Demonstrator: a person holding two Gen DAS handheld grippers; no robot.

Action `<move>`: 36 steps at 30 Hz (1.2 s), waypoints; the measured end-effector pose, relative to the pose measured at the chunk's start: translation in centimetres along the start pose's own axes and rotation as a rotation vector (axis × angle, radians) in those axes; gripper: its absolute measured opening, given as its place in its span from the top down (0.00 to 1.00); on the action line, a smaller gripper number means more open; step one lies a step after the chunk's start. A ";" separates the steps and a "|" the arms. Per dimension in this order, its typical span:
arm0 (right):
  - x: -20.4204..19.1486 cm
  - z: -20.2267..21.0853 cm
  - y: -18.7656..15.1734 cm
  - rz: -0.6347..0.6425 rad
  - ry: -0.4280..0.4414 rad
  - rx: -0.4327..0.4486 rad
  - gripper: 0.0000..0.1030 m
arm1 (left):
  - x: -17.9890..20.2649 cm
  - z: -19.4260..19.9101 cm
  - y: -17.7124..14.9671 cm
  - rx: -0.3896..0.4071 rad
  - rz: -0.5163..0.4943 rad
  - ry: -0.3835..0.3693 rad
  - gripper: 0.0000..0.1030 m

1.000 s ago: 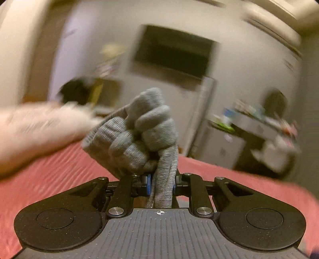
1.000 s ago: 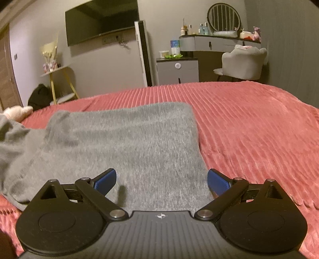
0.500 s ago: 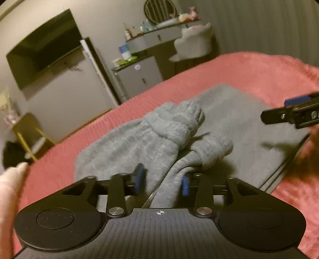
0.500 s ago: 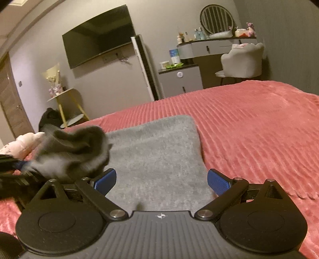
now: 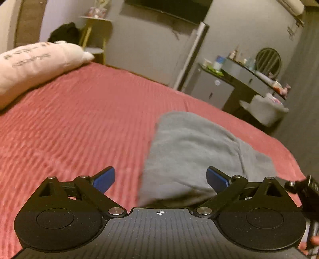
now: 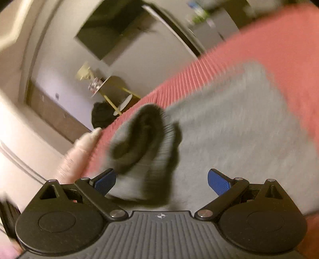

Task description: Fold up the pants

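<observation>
Left tongs (image 5: 160,177) and right tongs (image 6: 161,180) were both spread wide, gripping nothing. Grey knit pants (image 5: 191,147) lay folded on the red ribbed bedspread (image 5: 75,123), ribbed cuff (image 6: 147,143) bunched between the right tongs' blue pads (image 6: 217,182), not pinched.

Bedroom, dim warm light. Bed (image 5: 79,123) covered in a ribbed salmon-red spread; pale pink pillow (image 5: 33,65) with dark lettering at its far left corner. Grey-white wall (image 5: 143,45) behind, dark wall-mounted TV (image 5: 169,10) high on it. Small yellow-legged side table (image 5: 93,33) near the pillow, a black bag (image 5: 63,33) beside it. Tall white panel (image 5: 191,55) stands against the wall. Grey cabinet (image 5: 213,87), then a dark vanity (image 5: 251,77) with round mirror (image 5: 268,59), bottles on top, pale upholstered chair (image 5: 265,111) in front. Right wrist view blurred and tilted.
</observation>
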State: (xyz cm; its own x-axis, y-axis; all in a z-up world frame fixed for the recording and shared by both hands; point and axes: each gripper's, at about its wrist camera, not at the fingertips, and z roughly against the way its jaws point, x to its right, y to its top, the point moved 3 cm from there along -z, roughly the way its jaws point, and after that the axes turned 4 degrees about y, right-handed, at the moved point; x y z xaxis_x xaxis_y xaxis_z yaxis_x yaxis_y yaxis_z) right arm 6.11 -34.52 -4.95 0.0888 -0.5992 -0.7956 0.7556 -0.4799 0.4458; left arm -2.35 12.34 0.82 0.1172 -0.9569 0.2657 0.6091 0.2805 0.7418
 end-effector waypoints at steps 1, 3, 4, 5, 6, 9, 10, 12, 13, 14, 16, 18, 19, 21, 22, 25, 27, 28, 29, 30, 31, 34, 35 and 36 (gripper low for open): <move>0.5 -0.6 0.0 -0.063 0.022 -0.009 0.04 | -1.0 -0.3 -0.3 0.005 0.030 0.025 0.02; 1.4 -1.7 0.0 -0.148 0.029 -0.006 0.04 | -3.5 -1.3 -1.3 -0.056 0.172 0.098 0.02; 1.5 -2.2 0.2 -0.168 0.037 -0.001 0.04 | -4.9 -2.2 -1.8 -0.130 0.278 0.093 0.02; 1.5 -2.8 0.4 -0.173 0.043 -0.004 0.04 | -6.1 -2.9 -2.6 -0.179 0.367 0.073 0.02; 1.4 -3.6 0.5 -0.180 0.039 -0.016 0.04 | -6.7 -3.3 -3.1 -0.206 0.429 0.068 0.02; 0.7 -5.6 0.9 -0.172 0.029 -0.051 0.04 | -7.4 -3.5 -3.6 -0.219 0.496 0.073 0.01; 0.7 -6.2 0.8 -0.172 0.025 -0.072 0.04 | -7.3 -3.5 -3.6 -0.227 0.490 0.068 0.01; 0.5 -7.4 1.0 -0.193 0.010 -0.095 0.04 | -7.4 -3.7 -3.6 -0.230 0.464 0.066 0.01; 0.4 -7.9 1.2 -0.199 0.009 -0.104 0.04 | -7.3 -3.9 -3.6 -0.231 0.457 0.054 0.01; 0.3 -8.3 1.3 -0.201 0.001 -0.112 0.04 | -7.3 -4.0 -3.6 -0.235 0.460 0.038 0.01; 0.0 -8.6 1.5 -0.180 -0.010 -0.121 0.34 | -6.8 -4.2 -4.0 -0.229 0.481 0.026 0.01; 0.4 -8.4 1.5 -0.197 0.012 -0.136 0.46 | -7.2 -3.8 -4.2 -0.220 0.503 0.013 0.01; 0.9 -8.1 1.4 -0.227 0.039 -0.129 0.46 | -7.5 -3.3 -4.4 -0.220 0.508 0.011 0.01; 1.9 -7.8 1.0 -0.282 0.092 -0.130 0.43 | -7.5 -3.3 -4.7 -0.224 0.512 0.009 0.01; 2.3 -7.7 0.8 -0.299 0.107 -0.144 0.38 | -7.5 -3.1 -4.8 -0.224 0.511 0.008 0.01; 2.2 -7.7 0.5 -0.274 0.109 -0.181 0.35 | -7.7 -3.1 -4.8 -0.224 0.515 0.006 0.01; 1.5 -8.2 0.4 -0.259 0.099 -0.217 0.30 | -7.7 -3.3 -4.8 -0.226 0.517 0.005 0.01; 1.1 -8.4 0.4 -0.248 0.091 -0.234 0.24 | -7.7 -3.3 -4.8 -0.225 0.518 0.005 0.01; 0.5 -8.7 0.4 -0.229 0.090 -0.260 0.21 | -7.7 -3.3 -4.8 -0.224 0.518 0.004 0.01; -0.1 -8.9 0.3 -0.197 0.087 -0.287 0.17 | -7.7 -3.3 -4.8 -0.225 0.519 0.004 0.01; -0.5 -9.0 0.2 -0.169 0.078 -0.307 0.16 | -7.7 -3.4 -4.8 -0.224 0.523 0.003 0.01; -0.5 -9.0 0.1 -0.157 0.082 -0.346 0.16 | -7.8 -3.4 -4.9 -0.223 0.531 -0.002 0.01; -0.5 -8.8 0.3 -0.158 0.084 -0.350 0.16 | -7.8 -3.4 -4.9 -0.222 0.534 -0.003 0.01; -0.5 -8.3 0.4 -0.158 0.076 -0.347 0.16 | -7.9 -3.4 -4.9 -0.221 0.539 -0.005 0.01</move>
State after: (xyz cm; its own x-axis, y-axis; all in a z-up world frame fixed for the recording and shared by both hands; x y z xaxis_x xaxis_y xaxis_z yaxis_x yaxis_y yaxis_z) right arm 11.72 -29.12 -7.82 -0.0086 -0.4802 -0.8771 0.9373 -0.3095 0.1603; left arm -3.62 18.25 -7.04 0.4525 -0.6827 0.5737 0.6137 0.7052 0.3552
